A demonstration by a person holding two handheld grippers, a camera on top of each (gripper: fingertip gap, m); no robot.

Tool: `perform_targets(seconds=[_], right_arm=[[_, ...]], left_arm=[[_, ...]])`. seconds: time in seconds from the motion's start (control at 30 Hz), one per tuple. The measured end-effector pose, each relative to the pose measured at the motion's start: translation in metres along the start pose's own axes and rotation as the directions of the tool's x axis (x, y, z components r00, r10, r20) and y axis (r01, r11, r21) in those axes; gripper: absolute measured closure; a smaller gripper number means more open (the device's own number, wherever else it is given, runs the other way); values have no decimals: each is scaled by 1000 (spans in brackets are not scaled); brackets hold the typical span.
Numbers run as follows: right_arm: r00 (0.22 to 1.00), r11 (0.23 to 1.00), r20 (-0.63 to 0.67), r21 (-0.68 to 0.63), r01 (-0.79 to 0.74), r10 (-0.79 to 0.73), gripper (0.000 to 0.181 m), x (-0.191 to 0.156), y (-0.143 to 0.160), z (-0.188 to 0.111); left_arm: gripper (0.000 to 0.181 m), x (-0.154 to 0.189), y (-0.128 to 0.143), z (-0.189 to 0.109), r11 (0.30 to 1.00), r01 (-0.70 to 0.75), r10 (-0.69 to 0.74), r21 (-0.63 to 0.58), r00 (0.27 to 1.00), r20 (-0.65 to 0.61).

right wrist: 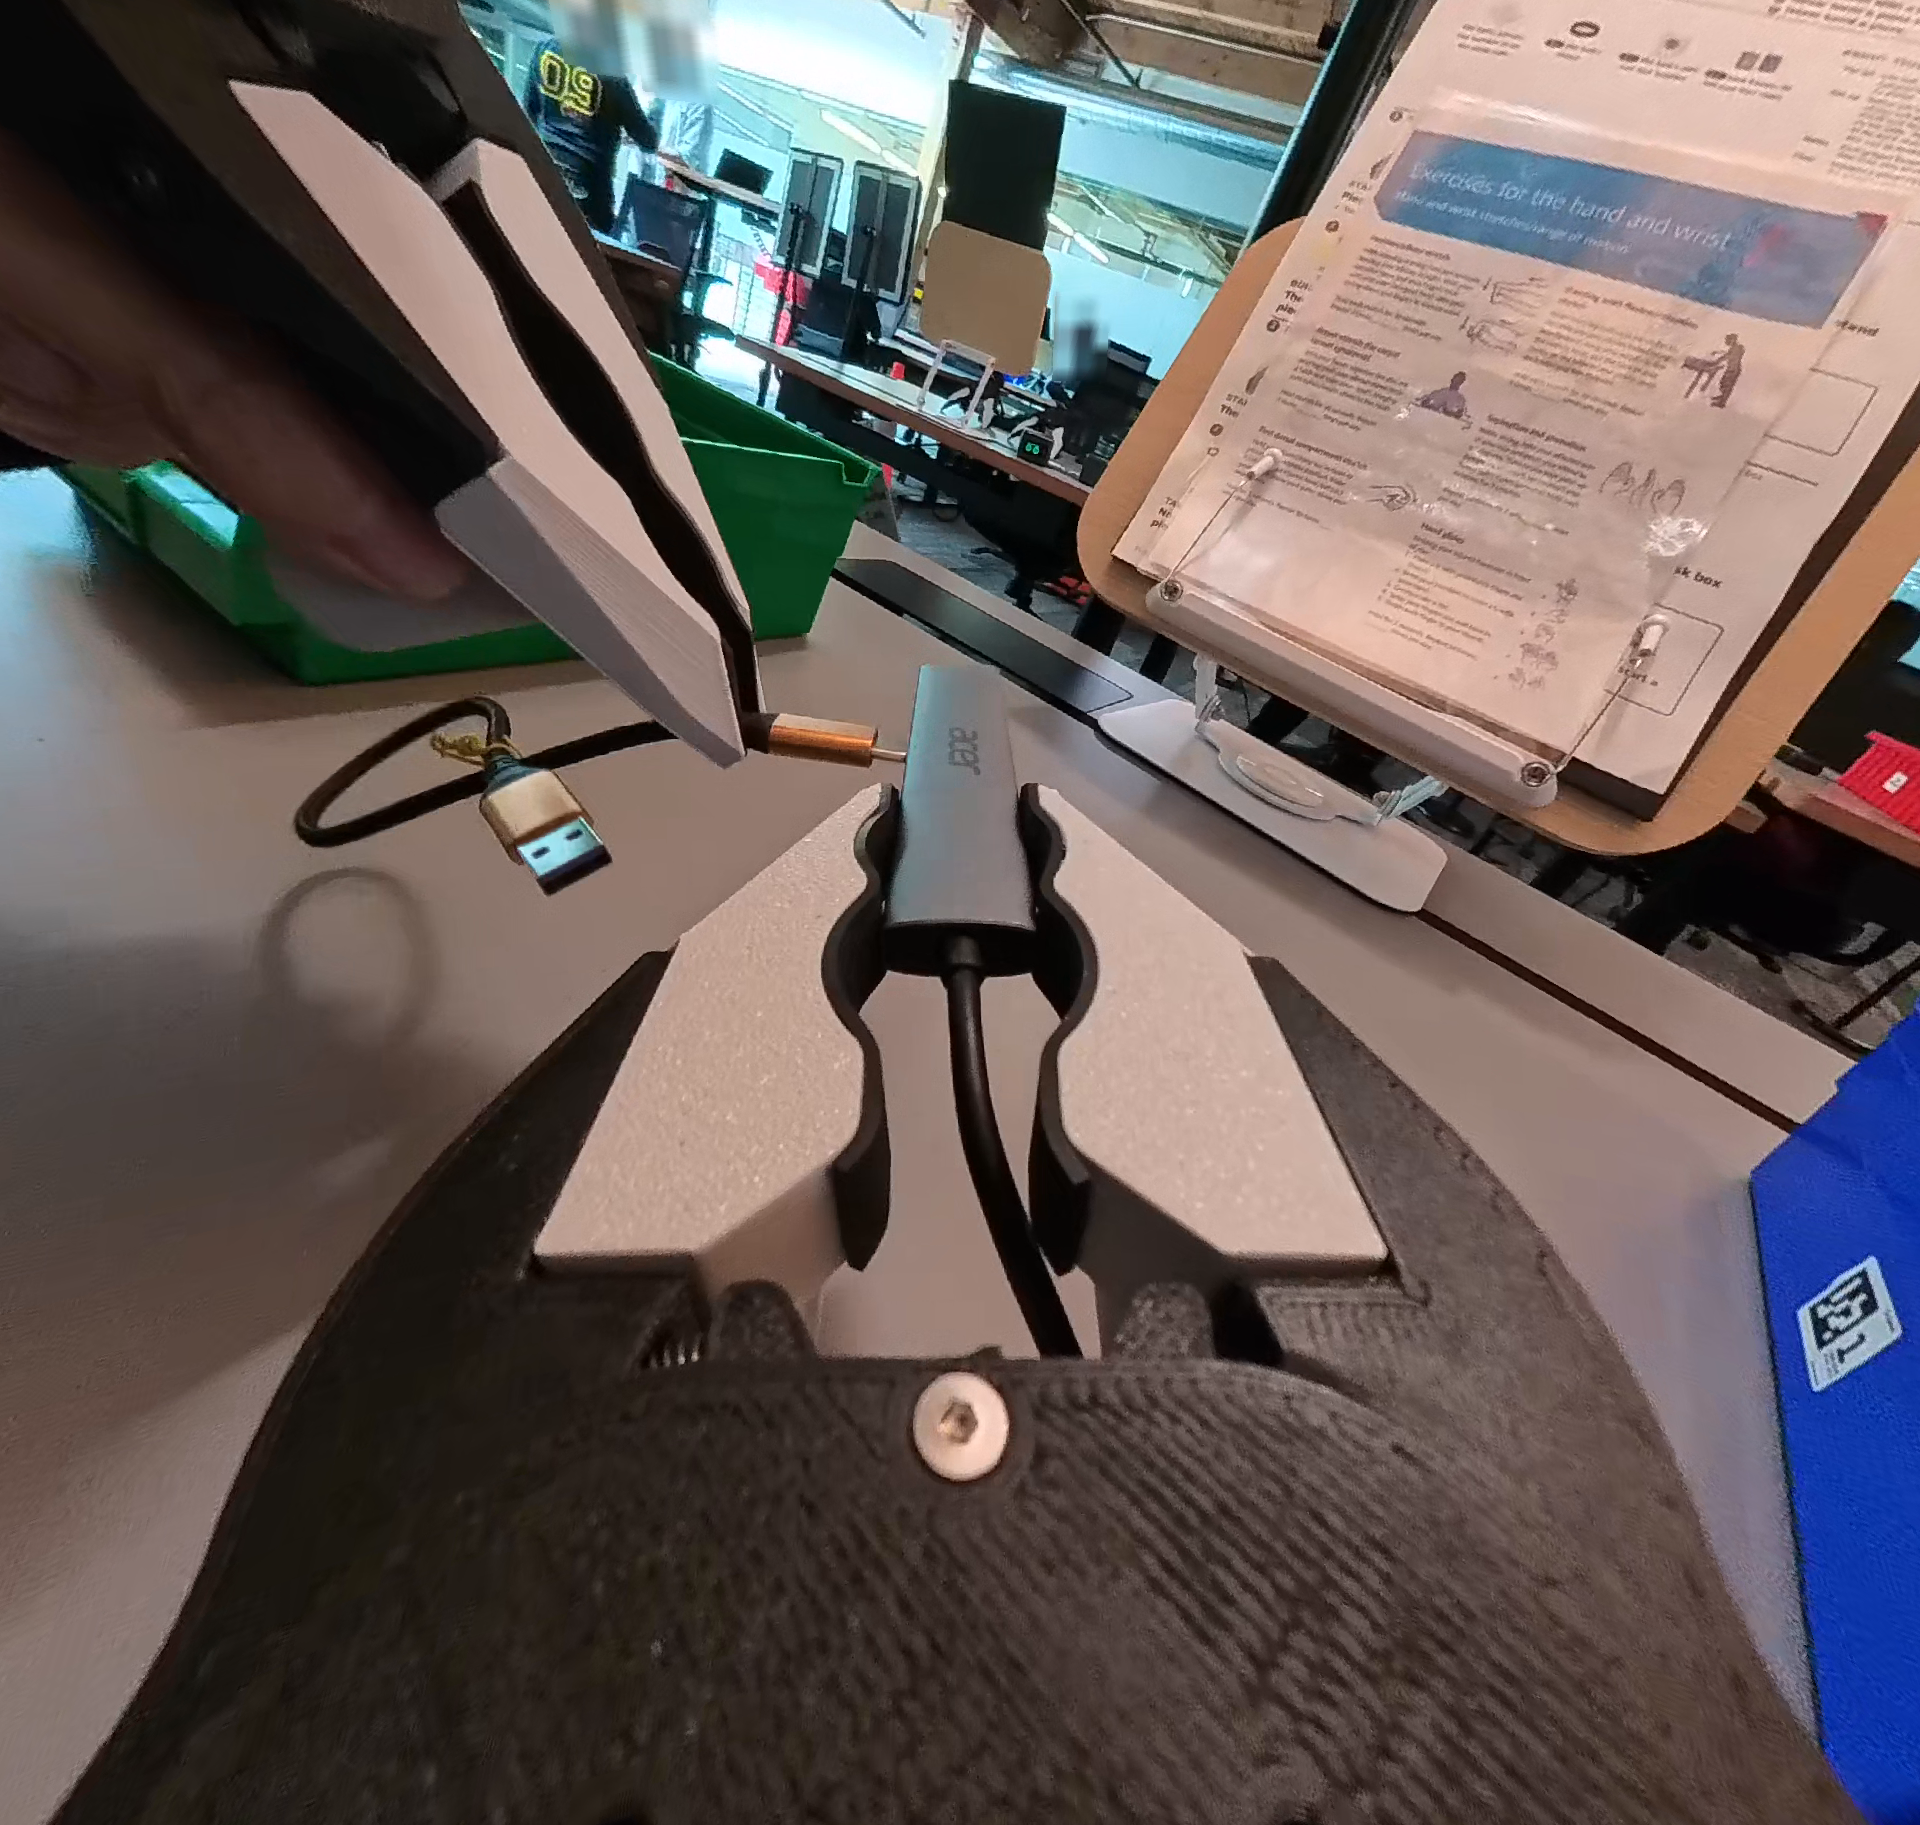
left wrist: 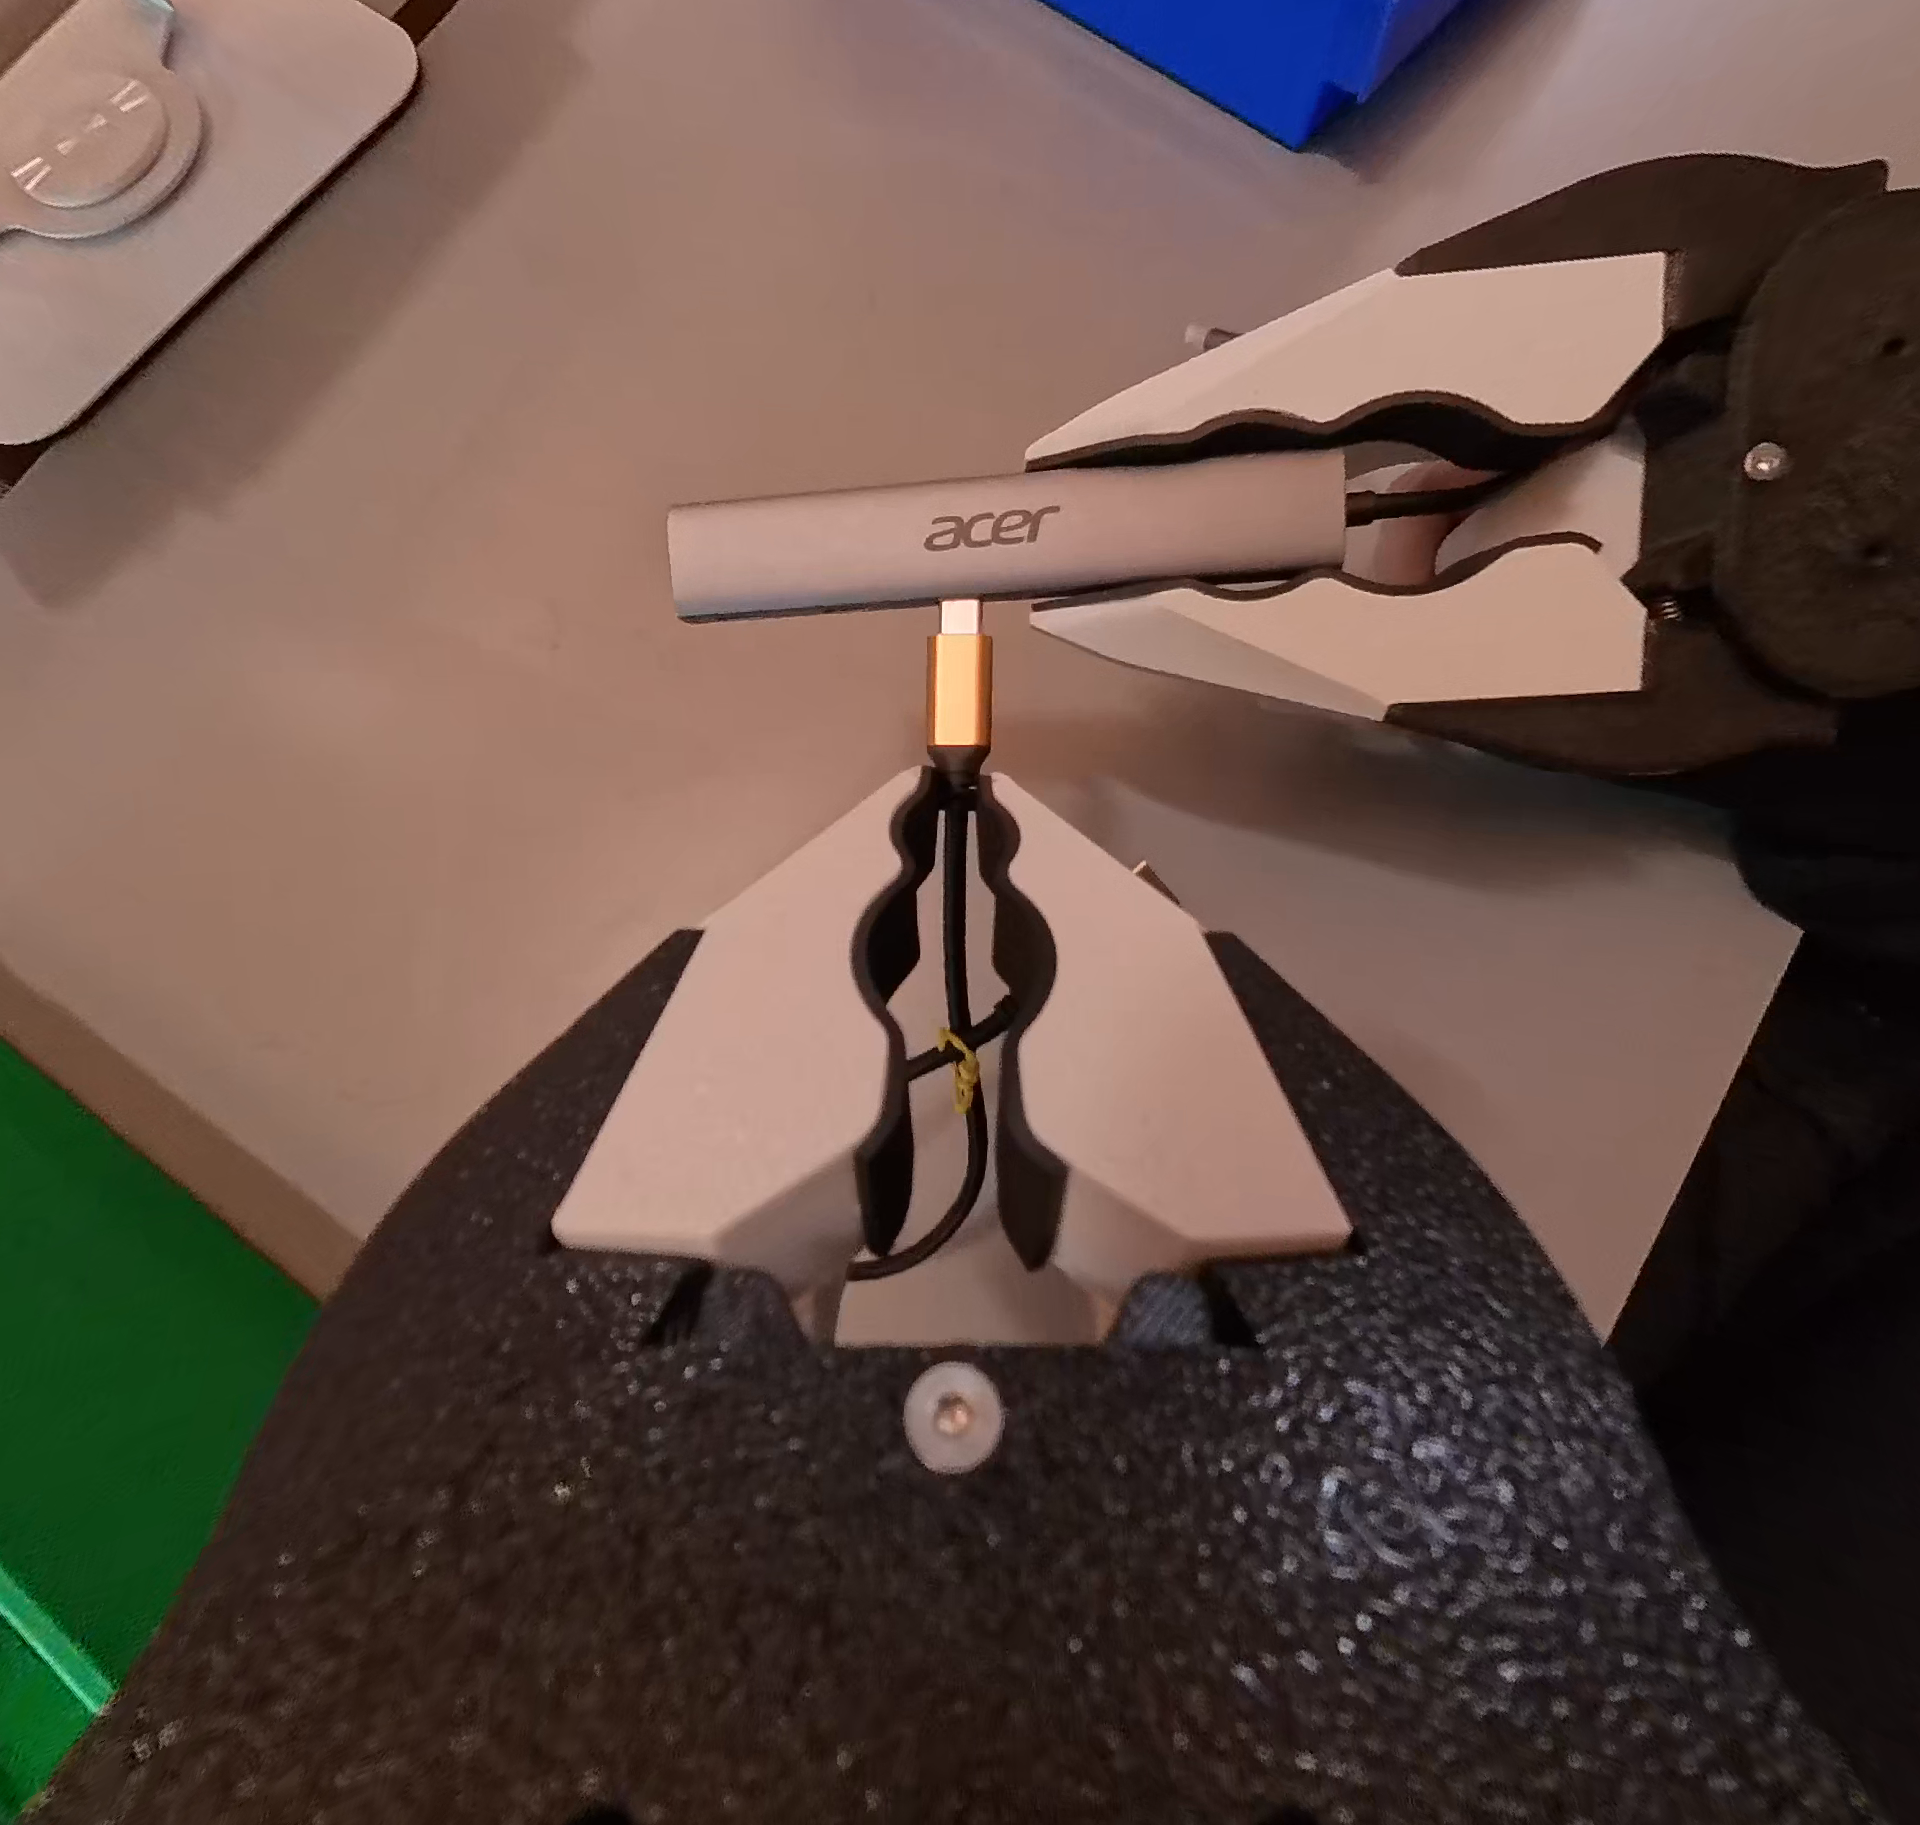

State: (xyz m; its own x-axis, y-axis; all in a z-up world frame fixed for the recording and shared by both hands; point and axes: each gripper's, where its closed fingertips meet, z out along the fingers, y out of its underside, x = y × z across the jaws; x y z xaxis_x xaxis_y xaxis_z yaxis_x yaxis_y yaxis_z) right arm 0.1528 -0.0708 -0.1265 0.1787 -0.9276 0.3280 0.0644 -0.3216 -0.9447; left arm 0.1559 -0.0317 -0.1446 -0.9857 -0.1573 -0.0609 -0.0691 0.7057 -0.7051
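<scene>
Hub: slim grey metal bar, held in the air above the tabletop. In the left wrist view its long axis runs level across mid-frame, free end toward the left. In the right wrist view the hub points away from the camera, up the frame. A maker's mark is printed on its broad face; not transcribed. A black lead leaves its near end and runs back between the right fingers.

Right tongs: clenched on the hub's cable end, seen from the left wrist view as the right tongs entering from the right edge.

Plug: small connector with a gold-coloured sleeve, long axis upright in the left wrist view, metal tip at the hub's underside port; how deep it sits I cannot tell. In the right wrist view the plug lies level, tip at the hub's left side.

Left tongs: clenched on the black cable just behind the plug.

Cable's far end: a larger gold-sleeved connector with blue insert, lying on the tabletop at left, beside a coiled loop with a small yellow tie.

Surroundings: green bin behind, upper left; blue box with a coded sticker, lower right; document stand carrying printed sheets, upper right.
</scene>
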Motion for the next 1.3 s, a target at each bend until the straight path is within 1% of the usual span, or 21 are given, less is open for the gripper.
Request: perform_targets(seconds=[0.13, 0.23, 0.27, 0.43, 0.5, 0.6, 0.7, 0.87, 0.93, 1.03, 1.1, 1.13, 1.2, 1.23, 1.3], right_arm=[[1000, 1000, 18, 11, -12, 12, 160, -2, -1, 0], [997, 997, 26, 22, -69, 69, 159, 1, -3, -1], [995, 995, 28, 27, -98, 97, 159, 2, -3, -1], [995, 995, 16, 5, -102, 102, 158, 7, 1, -2], [998, 997, -5, 39, -70, 70, 158, 9, -7, -5], [999, 1000, -13, -1, -31, 31, 158, 7, -1, -2], [998, 998, -21, 21, -60, 61, 158, 12, -3, -6], [999, 999, -32, 13, -43, 43, 158, 11, -3, -4], [998, 999, -54, 28, -33, 34, 158, 16, -5, -7], [993, 994, -44, 31, -108, 109, 159, 18, -2, -7], [992, 992, -46, 54, -112, 115, 159, 20, -4, -10], [989, 989, -59, 69, -133, 138, 159, 24, -5, -11], [980, 981, -79, 86, -175, 182, 159, 34, -5, -15], [974, 975, -82, 90, -205, 212, 159, 39, -3, -17], [958, 959, -94, 111, -259, 270, 159, 47, -2, -21]], left_arm=[[177, -1, -1, 2, 1000, -6, 6, 5, 1000, 8], [177, 0, -4, 3, 1000, -20, 19, 20, 1000, 17], [177, 0, -7, 4, 999, -24, 24, 31, 999, 22], [177, -1, -19, 1, 994, -49, 44, 102, 998, 53], [177, 0, -19, 1, 993, -76, 70, 90, 995, 70], [177, -2, -15, 9, 993, -112, 106, 45, 988, 114], [177, 0, -22, 7, 991, -80, 71, 109, 994, 81], [177, -1, -22, 11, 991, -87, 77, 105, 993, 94], [177, 0, -27, 11, 986, -72, 61, 147, 995, 80], [176, 2, -27, 11, 985, -90, 81, 149, 995, 62], [176, 6, -29, 9, 980, -103, 98, 171, 995, 36], [175, 7, -31, 6, 977, -101, 96, 187, 995, 32], [157, -4, -33, -10, 974, -112, 95, 198, 991, 94], [154, -16, -33, -23, 972, -119, 87, 201, 983, 159], [155, -49, -23, -58, 976, -106, 45, 190, 953, 300]])
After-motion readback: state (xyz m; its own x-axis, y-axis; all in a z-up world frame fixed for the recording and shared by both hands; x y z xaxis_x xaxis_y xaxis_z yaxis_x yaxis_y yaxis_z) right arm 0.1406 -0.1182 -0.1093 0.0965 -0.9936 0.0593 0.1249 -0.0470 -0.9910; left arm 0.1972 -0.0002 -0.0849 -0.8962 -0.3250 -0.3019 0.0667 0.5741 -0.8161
